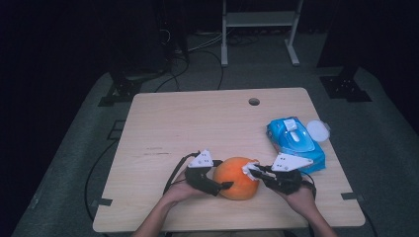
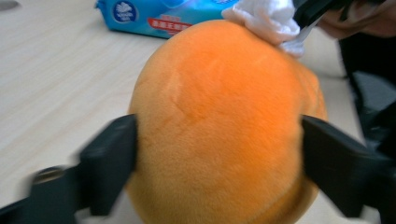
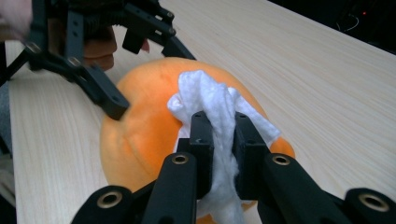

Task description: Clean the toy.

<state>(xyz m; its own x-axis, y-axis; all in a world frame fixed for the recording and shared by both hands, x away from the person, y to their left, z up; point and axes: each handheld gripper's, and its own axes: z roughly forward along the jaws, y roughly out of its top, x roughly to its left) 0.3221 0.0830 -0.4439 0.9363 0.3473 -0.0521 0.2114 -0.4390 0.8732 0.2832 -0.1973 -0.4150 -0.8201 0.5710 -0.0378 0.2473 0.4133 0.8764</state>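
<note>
So I had the orange plush ball (image 1: 238,177) pinned between the jaws of my left claw (image 2: 219,154), one jaw on each flank, squeezed in enough that the fuzz bulged around them. My guess at the reason: it's round and soft, so it'd roll or squish away the second anything rubbed on it.

My right claw (image 3: 218,140) had its jaws pinched narrow on a bunched-up white wipe (image 3: 210,100), with the wad sticking out past the tips and pressed onto the top of the ball. From the right claw, the ball sat directly ahead and just under the tips, touching the wipe.

The blue wipes pack (image 1: 295,143) lay beyond my right claw, near it on the table (image 1: 197,118), lid flipped open by the look of it. Looked like a wipe-down job to me.
</note>
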